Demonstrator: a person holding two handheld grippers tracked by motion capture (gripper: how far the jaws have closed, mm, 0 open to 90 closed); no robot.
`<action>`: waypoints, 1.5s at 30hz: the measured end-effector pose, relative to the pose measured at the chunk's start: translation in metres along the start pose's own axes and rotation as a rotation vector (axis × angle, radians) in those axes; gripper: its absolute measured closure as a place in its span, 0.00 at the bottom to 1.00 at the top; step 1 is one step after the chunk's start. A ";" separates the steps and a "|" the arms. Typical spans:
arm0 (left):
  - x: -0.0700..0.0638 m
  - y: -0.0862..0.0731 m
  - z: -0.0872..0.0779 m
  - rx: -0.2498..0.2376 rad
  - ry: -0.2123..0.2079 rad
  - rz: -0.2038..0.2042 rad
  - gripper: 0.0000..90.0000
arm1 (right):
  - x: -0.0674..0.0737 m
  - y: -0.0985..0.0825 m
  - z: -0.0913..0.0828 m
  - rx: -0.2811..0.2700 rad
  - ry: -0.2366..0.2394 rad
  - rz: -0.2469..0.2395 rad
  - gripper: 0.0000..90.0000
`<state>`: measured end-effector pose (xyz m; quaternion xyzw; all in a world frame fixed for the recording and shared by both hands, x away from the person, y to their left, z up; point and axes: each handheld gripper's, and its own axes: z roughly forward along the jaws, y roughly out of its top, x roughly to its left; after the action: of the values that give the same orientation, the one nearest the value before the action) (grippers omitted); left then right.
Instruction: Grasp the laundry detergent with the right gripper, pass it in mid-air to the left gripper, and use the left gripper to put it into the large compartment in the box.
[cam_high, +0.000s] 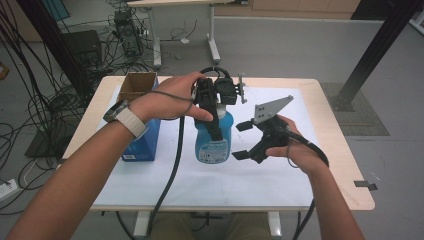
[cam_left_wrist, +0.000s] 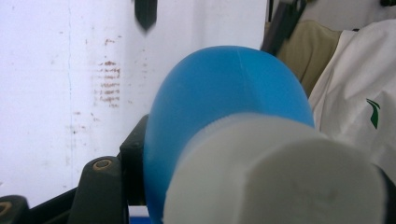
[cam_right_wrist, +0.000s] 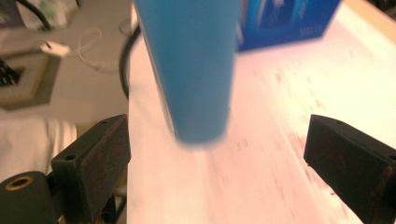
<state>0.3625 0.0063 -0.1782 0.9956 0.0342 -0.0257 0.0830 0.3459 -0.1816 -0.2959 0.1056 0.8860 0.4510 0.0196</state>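
White sheet (cam_high: 280, 170) covers the table. Left gripper (cam_high: 216, 131) clamps the blue bottle (cam_high: 214, 142) from above near its neck; bottle stands upright at the sheet's centre, long axis vertical. Right gripper (cam_high: 241, 141), jaws spread wide, sits just beside it, holding nothing.

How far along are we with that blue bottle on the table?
Done: the left gripper is clamped near the top of the blue bottle, which is out of the open blue box. In hand: the right gripper sits open beside it, gripping nothing. Left: whatever the right gripper does to the bottle.
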 end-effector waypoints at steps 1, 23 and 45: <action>0.000 -0.001 0.000 0.003 0.003 -0.001 0.43 | -0.001 -0.003 -0.005 0.013 -0.009 0.005 0.08; 0.012 -0.019 -0.017 0.026 0.127 -0.255 0.42 | -0.016 -0.008 -0.062 0.345 -0.198 0.010 0.10; 0.016 -0.031 -0.053 0.012 0.230 -0.523 0.42 | -0.029 -0.019 -0.070 0.454 -0.213 0.030 0.08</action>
<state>0.3784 0.0468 -0.1315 0.9499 0.2988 0.0665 0.0631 0.3619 -0.2542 -0.2716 0.1672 0.9560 0.2269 0.0818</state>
